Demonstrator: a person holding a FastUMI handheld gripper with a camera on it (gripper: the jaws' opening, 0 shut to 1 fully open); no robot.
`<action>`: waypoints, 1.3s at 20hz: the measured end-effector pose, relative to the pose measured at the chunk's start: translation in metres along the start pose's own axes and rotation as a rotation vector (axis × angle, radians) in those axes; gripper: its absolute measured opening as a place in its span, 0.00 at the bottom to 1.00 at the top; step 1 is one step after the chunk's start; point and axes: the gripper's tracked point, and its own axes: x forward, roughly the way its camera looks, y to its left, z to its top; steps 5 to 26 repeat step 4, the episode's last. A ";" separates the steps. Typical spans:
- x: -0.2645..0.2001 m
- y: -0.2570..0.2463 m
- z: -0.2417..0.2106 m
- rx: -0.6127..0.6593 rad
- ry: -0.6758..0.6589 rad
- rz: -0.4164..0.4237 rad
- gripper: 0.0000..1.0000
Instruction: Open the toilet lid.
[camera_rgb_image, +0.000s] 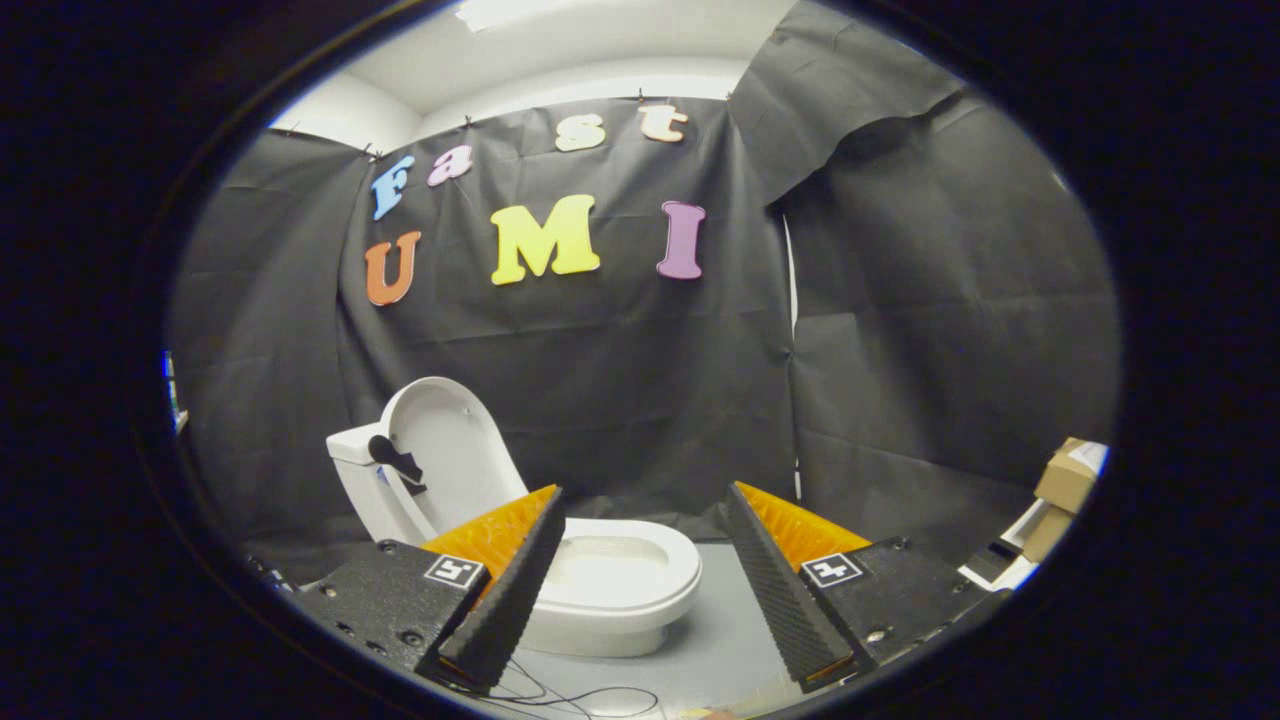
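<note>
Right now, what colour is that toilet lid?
White. The lid stands raised against the tank, clearest in the gripper view, beyond the open hand-held gripper.

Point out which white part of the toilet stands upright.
The lid: it stands raised against the tank, while the seat lies flat on the bowl. The hand-held gripper is open, its fingers apart before the seat.

Lighting: bright ceiling panel (500, 12) at twelve o'clock, overexposed. Black cloth stayed dim; white toilet (600, 585) lit evenly, mild glare. Focus was sharp centrally; fisheye bending was strong toward edges.
</note>
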 end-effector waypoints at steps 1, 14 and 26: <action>0.001 -0.001 0.000 0.004 0.001 0.004 1.00; 0.001 -0.003 0.001 0.010 -0.008 0.005 1.00; 0.001 -0.003 0.001 0.010 -0.008 0.005 1.00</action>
